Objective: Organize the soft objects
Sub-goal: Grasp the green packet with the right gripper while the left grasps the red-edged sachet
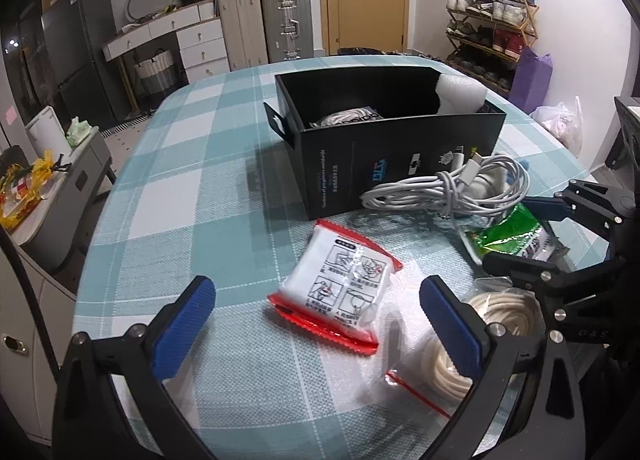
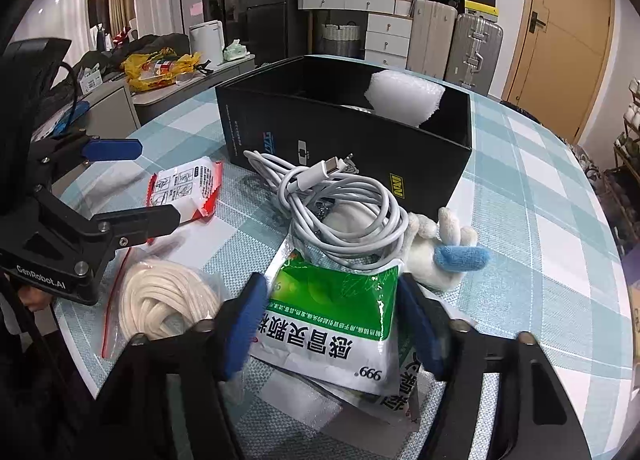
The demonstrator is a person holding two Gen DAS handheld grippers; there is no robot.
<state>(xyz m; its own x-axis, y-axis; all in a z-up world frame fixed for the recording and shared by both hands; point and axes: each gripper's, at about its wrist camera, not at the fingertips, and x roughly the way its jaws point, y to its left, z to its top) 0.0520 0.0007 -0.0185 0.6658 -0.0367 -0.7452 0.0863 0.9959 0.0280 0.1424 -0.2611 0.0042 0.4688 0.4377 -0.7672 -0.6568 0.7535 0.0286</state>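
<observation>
Sachet (image 2: pixel 332 312) between right tool (image 2: pixel 334 324) pads (touching).

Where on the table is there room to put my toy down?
The checked cloth left of the black box is bare. So is the stretch right of the box in the right view. In front of the box it is crowded: cable, packets, rope.
</observation>
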